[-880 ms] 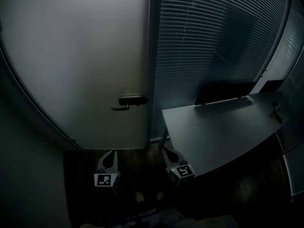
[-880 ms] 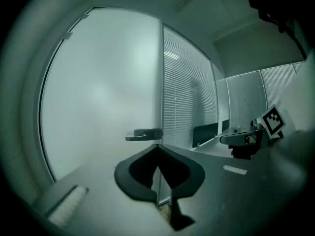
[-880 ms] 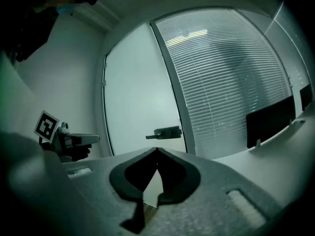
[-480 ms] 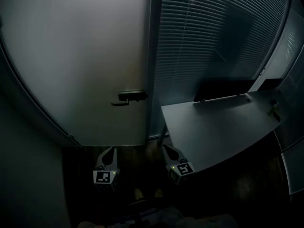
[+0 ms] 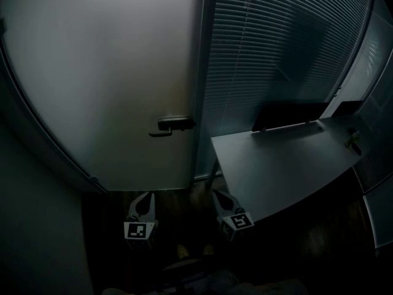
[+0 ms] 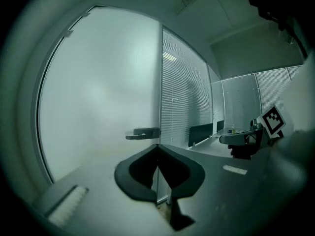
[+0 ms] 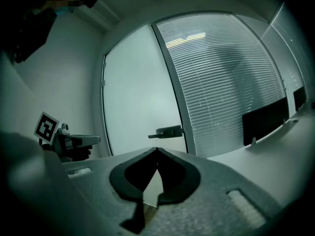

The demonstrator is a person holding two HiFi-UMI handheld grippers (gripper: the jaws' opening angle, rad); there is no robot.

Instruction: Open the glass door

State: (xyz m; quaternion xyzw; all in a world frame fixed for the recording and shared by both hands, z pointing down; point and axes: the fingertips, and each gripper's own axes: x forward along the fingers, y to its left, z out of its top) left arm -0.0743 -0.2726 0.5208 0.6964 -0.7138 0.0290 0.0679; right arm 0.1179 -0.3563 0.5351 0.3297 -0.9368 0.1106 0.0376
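A frosted glass door stands closed ahead, with a dark lever handle near its right edge. The same handle shows in the left gripper view, and the handle in the right gripper view. My left gripper hangs low in front of the door, below and left of the handle, jaws shut and empty. My right gripper is beside it, near the desk's corner, jaws also shut with nothing held. Both grippers point roughly level at the door, well short of it.
A grey desk with a dark screen panel stands close on the right, against a wall of slatted blinds. A plain wall closes in on the left. The person's shoes show on the dark floor.
The view has shifted slightly, so door and handle sit a little further right. Both grippers keep their low place and stay shut.
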